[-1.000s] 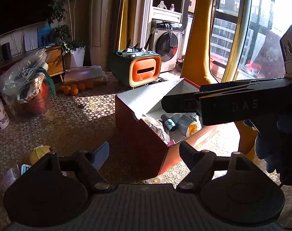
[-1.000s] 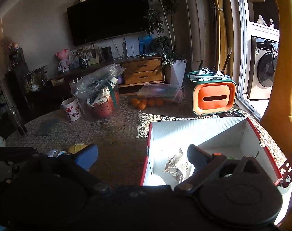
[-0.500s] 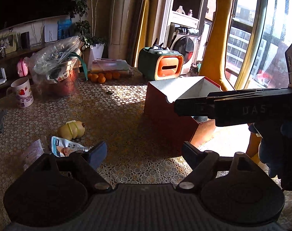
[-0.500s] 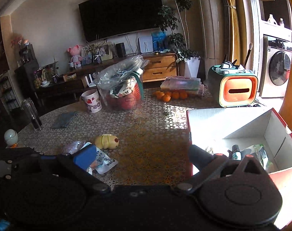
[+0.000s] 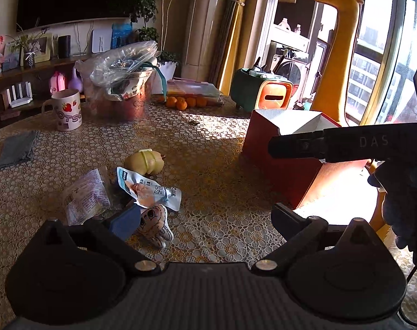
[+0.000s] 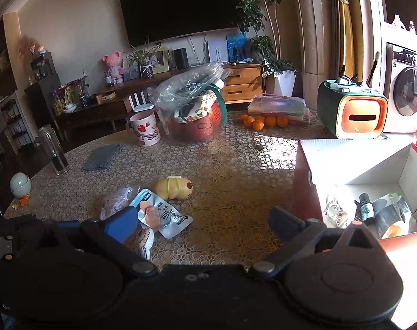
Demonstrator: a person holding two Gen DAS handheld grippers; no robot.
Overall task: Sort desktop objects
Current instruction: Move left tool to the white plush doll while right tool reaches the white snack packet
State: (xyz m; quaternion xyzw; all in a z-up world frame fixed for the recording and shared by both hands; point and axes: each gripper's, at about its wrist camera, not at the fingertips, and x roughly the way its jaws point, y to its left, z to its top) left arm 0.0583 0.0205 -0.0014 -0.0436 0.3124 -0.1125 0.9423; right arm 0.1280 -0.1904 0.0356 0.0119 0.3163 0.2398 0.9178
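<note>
Loose items lie on the patterned table: a white-and-blue snack pouch (image 5: 148,189) (image 6: 161,214), a clear wrapped packet (image 5: 85,195), a yellow toy (image 5: 145,162) (image 6: 175,188) and a small tan plush (image 5: 155,224) (image 6: 144,240). My left gripper (image 5: 205,220) hovers over them, its jaws opening. The plush lies on the table just inside the blue left pad, and no pad presses on it. My right gripper (image 6: 203,224) stands open and empty beside it. A red box (image 5: 274,159) (image 6: 302,192) at the right holds a small bottle (image 6: 366,209) and packets.
Farther back stand a strawberry mug (image 5: 67,110), a red bowl under a plastic bag (image 5: 120,90), several oranges (image 5: 183,101) and a green-and-orange tissue box (image 5: 263,93). A grey cloth (image 5: 16,148) and a glass bottle (image 6: 53,151) lie left. A yellow giraffe (image 5: 337,55) stands behind the box.
Both grippers have swung left and down, away from the red box and over the loose items. The left jaws have spread wider. Nothing was picked up.
</note>
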